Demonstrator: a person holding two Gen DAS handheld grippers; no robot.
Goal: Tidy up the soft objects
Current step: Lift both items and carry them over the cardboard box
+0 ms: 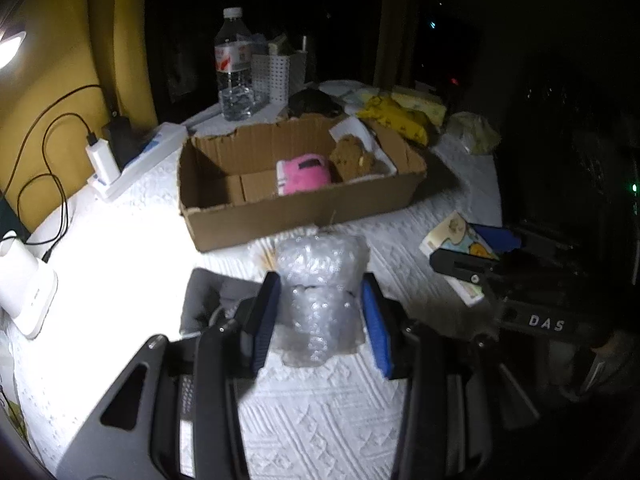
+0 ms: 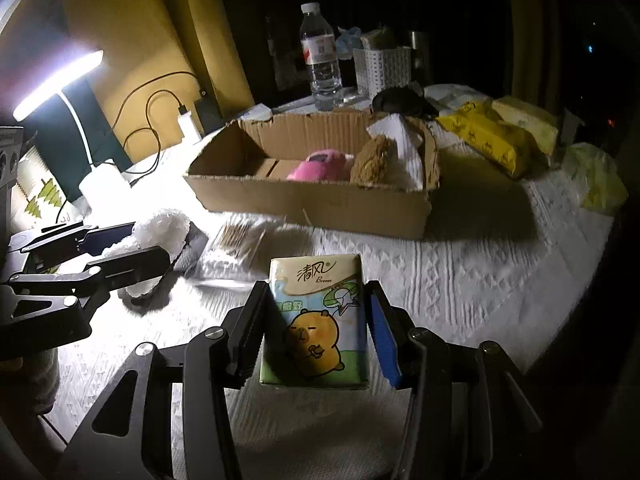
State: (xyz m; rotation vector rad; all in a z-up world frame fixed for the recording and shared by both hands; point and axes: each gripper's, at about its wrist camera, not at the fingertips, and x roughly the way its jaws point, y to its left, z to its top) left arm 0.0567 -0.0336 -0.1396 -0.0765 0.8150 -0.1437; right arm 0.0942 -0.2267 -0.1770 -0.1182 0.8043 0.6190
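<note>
My left gripper (image 1: 320, 292) is shut on a roll of clear bubble wrap (image 1: 320, 276), held just above the white tablecloth; it also shows in the right wrist view (image 2: 160, 232). My right gripper (image 2: 316, 304) is shut on a tissue pack with a cartoon bear (image 2: 316, 320), also seen in the left wrist view (image 1: 456, 248). An open cardboard box (image 1: 304, 208) (image 2: 320, 204) stands ahead of both and holds a pink plush (image 1: 306, 174) (image 2: 318, 170), a brown plush (image 1: 352, 156) (image 2: 372, 160) and white padding.
A pack of cotton swabs (image 2: 240, 240) and a grey item (image 1: 208, 296) lie before the box. A water bottle (image 1: 234, 64), a white basket (image 2: 384, 68), yellow tissue packs (image 2: 492, 136), a power strip (image 1: 136, 160) and a lamp (image 2: 56, 84) surround it.
</note>
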